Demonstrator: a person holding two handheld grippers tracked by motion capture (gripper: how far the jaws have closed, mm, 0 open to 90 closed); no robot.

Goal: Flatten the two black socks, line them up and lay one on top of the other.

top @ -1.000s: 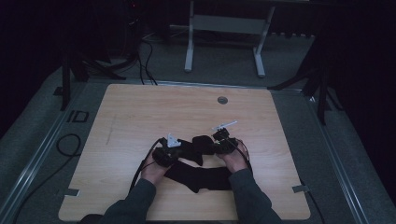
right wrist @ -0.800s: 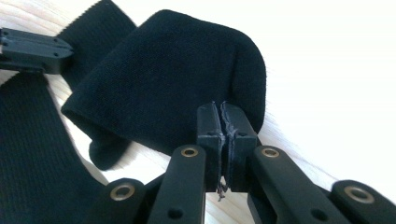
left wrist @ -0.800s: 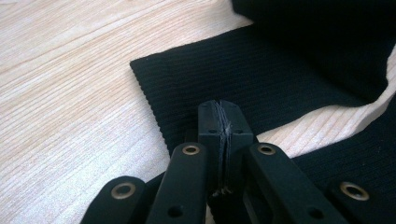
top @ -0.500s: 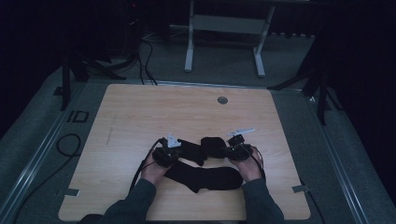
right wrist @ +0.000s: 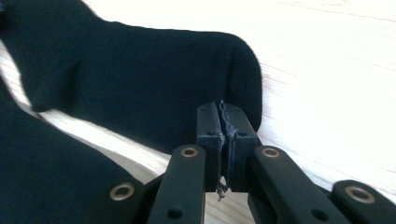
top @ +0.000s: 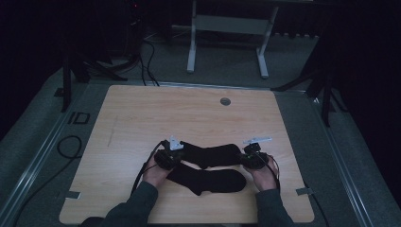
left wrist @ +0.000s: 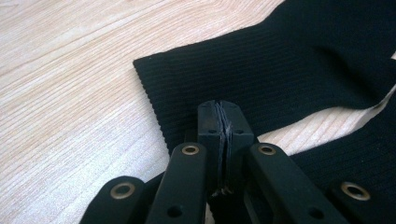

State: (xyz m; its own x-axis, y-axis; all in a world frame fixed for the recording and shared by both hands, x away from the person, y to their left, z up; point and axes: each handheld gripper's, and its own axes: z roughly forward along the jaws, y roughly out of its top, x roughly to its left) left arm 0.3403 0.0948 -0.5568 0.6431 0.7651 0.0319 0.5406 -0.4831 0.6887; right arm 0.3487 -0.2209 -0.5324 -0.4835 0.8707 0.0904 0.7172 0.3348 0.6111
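Dim table (top: 142, 118), sock (top: 208, 153) ends seemingly pinched

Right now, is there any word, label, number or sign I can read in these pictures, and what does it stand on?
"ID": dark letters on the grey floor left of the light wooden table, at its far corner.
Black ribbed socks: no label or print.
Nothing else readable.

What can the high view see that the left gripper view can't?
The high view takes in both hands, the right gripper, the whole table and a second black sock lying nearer the person. The left gripper view brings the ribbed cuff and wood grain up close. Both show the left gripper shut on the far black sock.
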